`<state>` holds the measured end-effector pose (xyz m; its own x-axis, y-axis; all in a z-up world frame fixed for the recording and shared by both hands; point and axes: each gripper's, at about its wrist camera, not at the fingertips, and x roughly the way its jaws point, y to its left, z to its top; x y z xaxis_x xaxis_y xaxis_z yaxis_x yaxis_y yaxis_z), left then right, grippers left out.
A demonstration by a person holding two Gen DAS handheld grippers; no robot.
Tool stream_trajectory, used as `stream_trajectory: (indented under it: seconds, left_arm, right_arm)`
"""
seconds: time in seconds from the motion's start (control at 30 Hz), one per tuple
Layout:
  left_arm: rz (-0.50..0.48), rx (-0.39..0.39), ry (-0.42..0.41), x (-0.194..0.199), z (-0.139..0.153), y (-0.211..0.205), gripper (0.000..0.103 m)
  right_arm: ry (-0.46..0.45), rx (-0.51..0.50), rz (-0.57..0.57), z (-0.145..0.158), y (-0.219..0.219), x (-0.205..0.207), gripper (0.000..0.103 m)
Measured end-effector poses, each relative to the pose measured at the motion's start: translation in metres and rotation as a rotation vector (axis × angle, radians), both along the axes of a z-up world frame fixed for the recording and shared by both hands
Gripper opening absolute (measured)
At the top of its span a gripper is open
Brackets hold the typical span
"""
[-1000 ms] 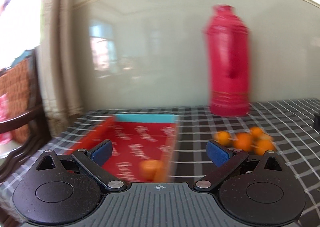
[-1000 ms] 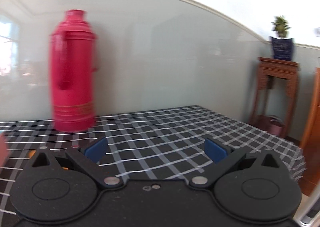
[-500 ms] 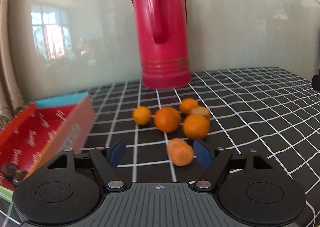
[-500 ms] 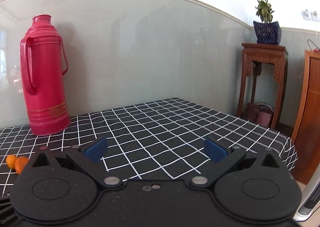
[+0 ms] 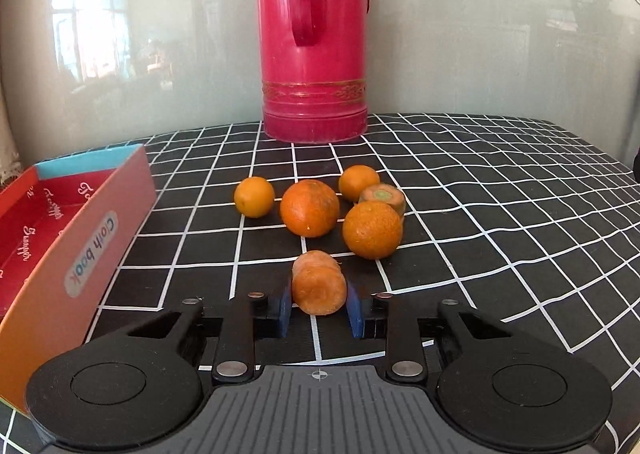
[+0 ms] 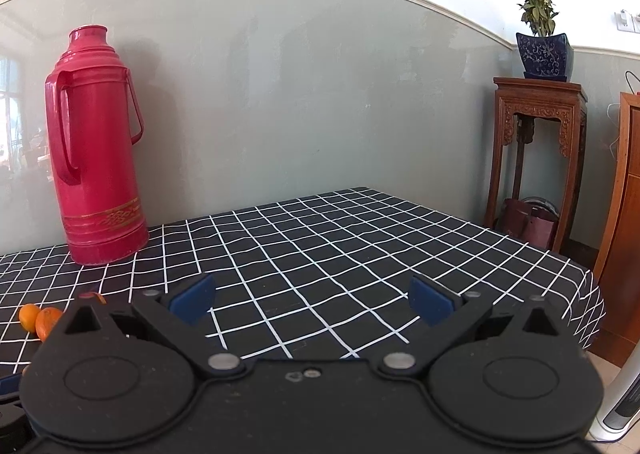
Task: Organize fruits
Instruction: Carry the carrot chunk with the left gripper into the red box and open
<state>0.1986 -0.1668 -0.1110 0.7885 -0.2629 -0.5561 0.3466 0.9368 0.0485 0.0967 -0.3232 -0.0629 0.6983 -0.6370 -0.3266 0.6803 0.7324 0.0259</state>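
Between the blue pads of the left gripper [image 5: 319, 308] lies a carrot piece [image 5: 319, 283] on the checked cloth, its long axis pointing straight ahead; the pads press both flanks. The right gripper [image 6: 312, 300], spread wide, holds nothing, well off.

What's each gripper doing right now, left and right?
Left gripper: closed on the carrot piece, blue pads against both its sides.
Right gripper: open, holding nothing, above the checked tablecloth.
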Motion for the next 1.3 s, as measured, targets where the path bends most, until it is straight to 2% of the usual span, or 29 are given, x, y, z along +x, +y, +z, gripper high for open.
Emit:
stream_trajectory:
  seconds: [0.3, 0.43, 0.53, 0.67, 0.7, 0.77, 0.9, 1.1, 1.13, 1.2, 1.23, 1.3]
  left_arm:
    - [0.089, 0.041, -0.158, -0.013, 0.019, 0.019, 0.029]
    - [0.191, 0.044, -0.231, -0.015, 0.031, 0.041, 0.029]
    - [0.295, 0.039, -0.256, -0.012, 0.039, 0.066, 0.029]
    - [0.422, 0.031, -0.203, 0.002, 0.042, 0.102, 0.029]
    - [0.437, 0.012, -0.191, 0.004, 0.042, 0.111, 0.029]
    - [0.479, 0.023, -0.172, 0.009, 0.043, 0.124, 0.029]
    - [0.522, 0.003, -0.117, 0.015, 0.041, 0.147, 0.029]
    - [0.571, 0.008, -0.091, 0.013, 0.04, 0.164, 0.03]
    - [0.574, 0.002, -0.085, 0.013, 0.041, 0.167, 0.033]
    - [0.593, -0.009, -0.081, 0.011, 0.042, 0.176, 0.067]
    - [0.611, -0.007, -0.095, 0.009, 0.043, 0.179, 0.073]
    - [0.634, -0.002, -0.133, 0.004, 0.047, 0.186, 0.077]
  right_arm:
    - [-0.01, -0.001, 0.021, 0.001, 0.007, 0.001, 0.097]
    - [-0.013, 0.001, 0.042, 0.001, 0.015, 0.004, 0.097]
    - [-0.015, -0.005, 0.066, 0.0, 0.023, 0.007, 0.097]
    - [-0.008, -0.004, 0.097, -0.001, 0.035, 0.015, 0.097]
    - [-0.006, -0.004, 0.106, -0.001, 0.038, 0.017, 0.097]
    - [-0.003, -0.006, 0.125, -0.001, 0.044, 0.02, 0.097]
    - [0.008, -0.003, 0.176, -0.002, 0.058, 0.029, 0.097]
    - [0.033, 0.009, 0.289, -0.006, 0.078, 0.044, 0.097]
    - [0.037, 0.018, 0.308, -0.007, 0.08, 0.047, 0.097]
    - [0.048, 0.031, 0.332, -0.008, 0.085, 0.054, 0.097]
    - [0.053, 0.031, 0.341, -0.009, 0.088, 0.056, 0.096]
    - [0.065, 0.036, 0.359, -0.01, 0.092, 0.062, 0.095]
